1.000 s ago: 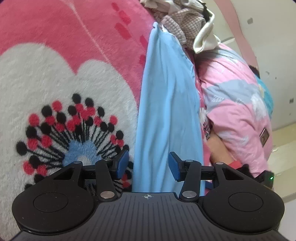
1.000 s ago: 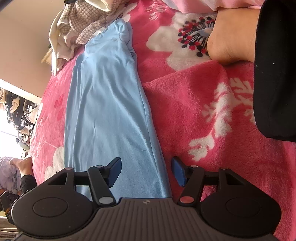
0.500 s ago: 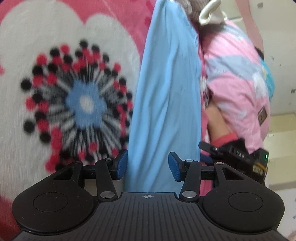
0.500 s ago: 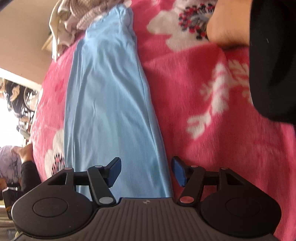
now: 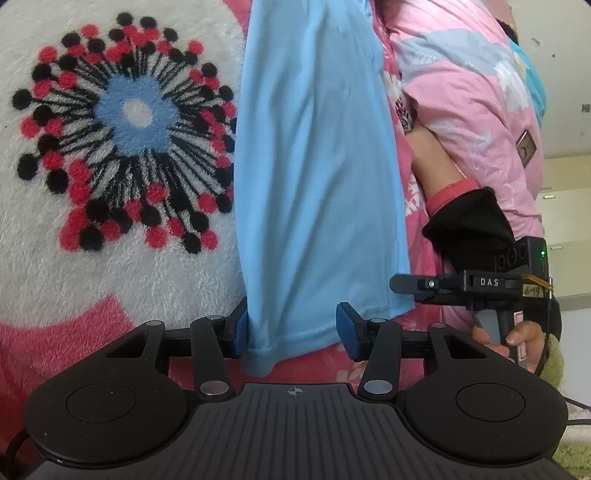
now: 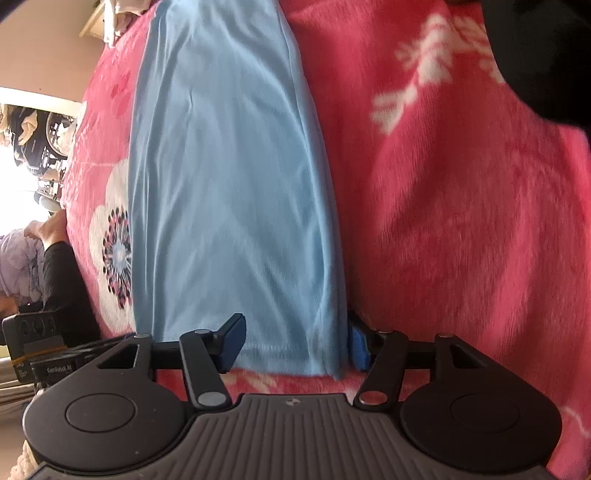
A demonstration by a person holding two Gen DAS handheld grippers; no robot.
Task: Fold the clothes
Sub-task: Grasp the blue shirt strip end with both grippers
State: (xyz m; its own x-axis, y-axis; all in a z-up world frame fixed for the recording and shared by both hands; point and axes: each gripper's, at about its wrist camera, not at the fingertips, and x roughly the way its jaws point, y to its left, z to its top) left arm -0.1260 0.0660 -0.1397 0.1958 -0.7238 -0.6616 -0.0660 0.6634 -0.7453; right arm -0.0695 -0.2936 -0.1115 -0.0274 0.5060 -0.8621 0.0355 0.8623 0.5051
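A light blue garment (image 5: 314,166), folded into a long strip, lies on a pink flowered blanket (image 5: 110,277). My left gripper (image 5: 293,328) is over its near left corner. The hem lies between the spread fingers and the left pad (image 5: 239,328) touches the cloth's edge. My right gripper (image 6: 295,345) straddles the near right corner of the garment (image 6: 229,192). Its jaws are closing, the hem lies between them, and the right pad (image 6: 358,349) is half hidden behind the fold. Neither pair of pads presses the cloth. The right gripper (image 5: 406,286) also shows in the left wrist view, held by a black-gloved hand (image 5: 469,225).
A person in a pink patterned jacket (image 5: 480,92) stands close along the garment's right side. A black sleeve (image 6: 543,55) hangs over the blanket at upper right. A pile of clothes (image 6: 110,14) lies past the garment's far end. Another person (image 6: 22,258) is beyond the bed's left edge.
Both grippers tipped downward and moved in toward the garment's near hem, whose corners now lie between their fingers. The right jaws have narrowed a little.
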